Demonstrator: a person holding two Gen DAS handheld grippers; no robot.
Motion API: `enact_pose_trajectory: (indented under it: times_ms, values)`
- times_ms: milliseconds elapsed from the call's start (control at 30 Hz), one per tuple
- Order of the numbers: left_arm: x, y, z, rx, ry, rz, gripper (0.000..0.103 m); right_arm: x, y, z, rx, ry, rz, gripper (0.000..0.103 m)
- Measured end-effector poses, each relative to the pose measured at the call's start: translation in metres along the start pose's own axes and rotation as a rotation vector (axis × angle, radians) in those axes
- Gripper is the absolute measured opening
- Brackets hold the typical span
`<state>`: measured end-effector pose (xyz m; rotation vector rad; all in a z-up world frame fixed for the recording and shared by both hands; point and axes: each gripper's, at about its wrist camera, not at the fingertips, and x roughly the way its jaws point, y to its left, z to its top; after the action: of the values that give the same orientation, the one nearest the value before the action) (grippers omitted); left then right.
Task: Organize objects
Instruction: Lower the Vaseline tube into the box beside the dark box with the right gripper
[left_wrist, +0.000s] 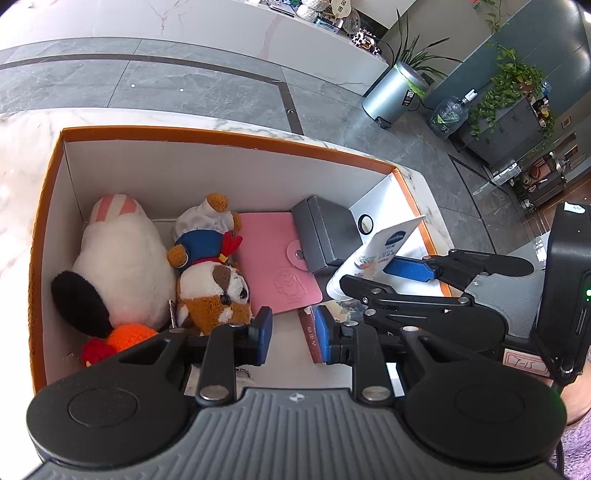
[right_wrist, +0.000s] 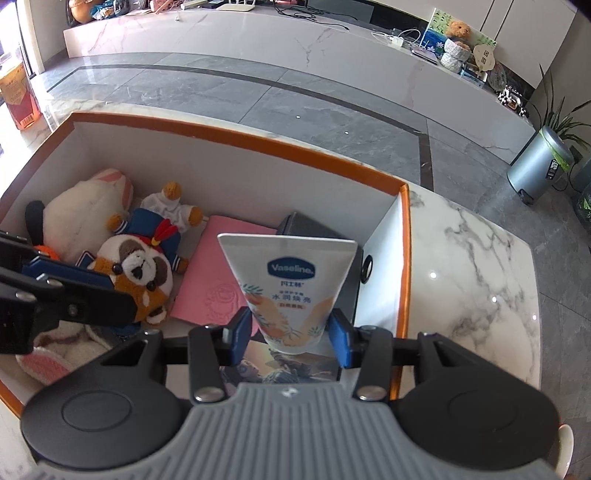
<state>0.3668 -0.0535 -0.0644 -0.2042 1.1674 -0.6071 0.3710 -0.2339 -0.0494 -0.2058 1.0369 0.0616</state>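
A: Left wrist view first. What was the left gripper (left_wrist: 291, 334) doing?

B: It pointed steeply down into the box (left_wrist: 221, 137). Jaws sat narrow with nothing between the pads, just bare box floor and the edge of a booklet (left_wrist: 309, 334) under them.

A: And the right one from there?

B: The right gripper (left_wrist: 384, 275) came in from the right, over the box's right end. It was clamped on the tube (left_wrist: 376, 253), which stood tilted above the grey case (left_wrist: 325, 232).

A: Contents?

B: White plush (left_wrist: 122, 266) far left, dog plush (left_wrist: 210, 288) beside it, pink wallet (left_wrist: 277, 258) flat in the middle, the case touching its right edge. An orange toy (left_wrist: 127, 336) lay by the white plush.

A: Surface and room?

B: The box sat on a marble top (left_wrist: 22, 177). Grey tile floor (left_wrist: 147, 85) beyond, a bin (left_wrist: 391, 92) and plants (left_wrist: 509, 85) far right.

A: Right wrist view?

B: The right gripper (right_wrist: 291, 334) angled down, blue pads pressed on both sides of the tube (right_wrist: 290, 288) near its cap end, crimped end pointing away. The tube hung over the box's right part, above the booklet (right_wrist: 280, 363) and in front of the case (right_wrist: 306, 225).

A: Left gripper there?

B: The left gripper (right_wrist: 66, 284) showed at the left edge, over the dog plush (right_wrist: 144, 277). From that angle, I couldn't tell its gap.

A: Room?

B: Marble top (right_wrist: 472, 266) to the right of the box (right_wrist: 236, 138), tile floor (right_wrist: 258, 92), long white counter (right_wrist: 258, 37) behind, bin (right_wrist: 539, 162) at right.
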Motion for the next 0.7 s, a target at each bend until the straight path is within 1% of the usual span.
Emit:
enact_pose_trajectory:
  times_ms: [67,200,333,400,467,567,633,700]
  values:
    - [0.000,0.000,-0.001,0.001,-0.001,-0.003,0.029,0.001,0.001,0.000,0.001,-0.006,-0.002,0.046]
    - [-0.002,-0.002,-0.002,0.008,-0.001,-0.006,0.029,0.004,0.004,0.000,0.044,-0.038,-0.019,0.045]
    - [-0.004,-0.001,-0.003,0.005,-0.004,-0.004,0.029,0.004,0.012,-0.007,0.024,-0.075,-0.074,0.045]
    - [-0.004,-0.001,-0.004,0.005,-0.002,-0.005,0.029,0.004,0.013,-0.008,0.013,-0.079,-0.080,0.045]
    - [-0.004,-0.001,-0.004,0.004,0.000,-0.007,0.029,0.004,0.012,-0.007,0.011,-0.072,-0.072,0.047]
    - [-0.002,-0.001,-0.005,0.002,0.003,-0.012,0.029,0.003,0.008,-0.002,0.003,-0.020,-0.050,0.047]
    - [-0.001,-0.001,-0.005,0.002,0.003,-0.015,0.029,0.002,0.007,-0.001,-0.009,-0.009,-0.046,0.049]
    - [-0.001,0.000,-0.005,0.002,0.000,-0.015,0.029,0.001,0.006,-0.001,-0.025,0.008,-0.040,0.050]
